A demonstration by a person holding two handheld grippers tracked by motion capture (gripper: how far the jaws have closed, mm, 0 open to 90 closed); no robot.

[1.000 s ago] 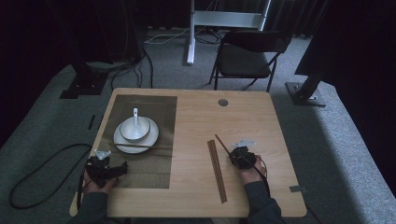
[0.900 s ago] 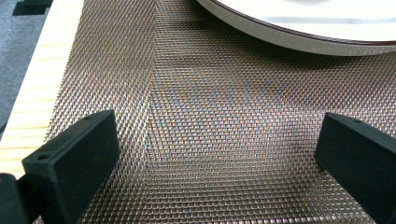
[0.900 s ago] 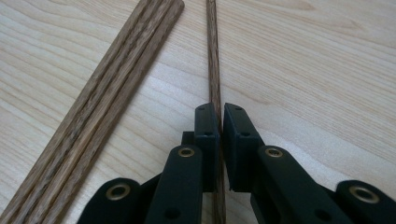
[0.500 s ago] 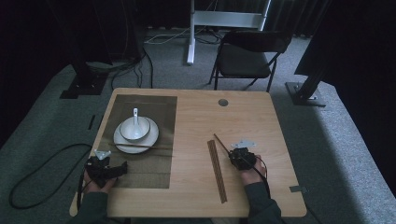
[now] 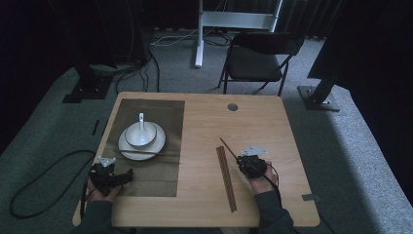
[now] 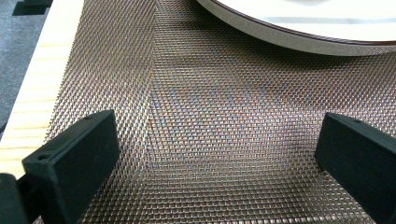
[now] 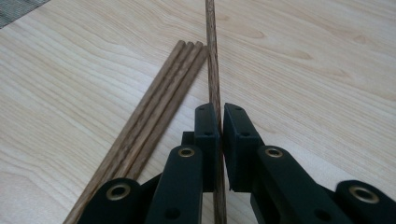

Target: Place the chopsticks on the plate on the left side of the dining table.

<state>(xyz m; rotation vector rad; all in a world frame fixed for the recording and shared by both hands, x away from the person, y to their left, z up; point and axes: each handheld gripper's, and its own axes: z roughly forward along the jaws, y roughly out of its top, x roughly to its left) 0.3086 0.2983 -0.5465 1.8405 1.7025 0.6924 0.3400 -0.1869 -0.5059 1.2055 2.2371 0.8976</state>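
Note:
My right gripper (image 5: 245, 162) (image 7: 219, 115) is shut on a single dark wooden chopstick (image 7: 213, 56), which sticks out forward and to the left (image 5: 228, 147) above the table. Beside it lies a row of several chopsticks (image 5: 226, 178) (image 7: 154, 109) on the bare wood. My left gripper (image 5: 124, 175) (image 6: 210, 154) is open over the woven brown placemat (image 5: 156, 170) (image 6: 196, 116), nothing between its jaws. Further up the mat stands a white plate (image 5: 131, 150) (image 6: 299, 39) with a white bowl (image 5: 140, 134) and a spoon (image 5: 141, 119) in it. One chopstick (image 5: 146, 153) rests across the plate's near rim.
The wooden table (image 5: 272, 122) has a round cable hole (image 5: 232, 107) near its far edge. A black chair (image 5: 258, 61) stands beyond the table. A black cable (image 5: 34, 180) loops on the carpet at the left.
The right gripper has shifted a little with its chopstick, lifting it slightly. The left gripper has stayed in place.

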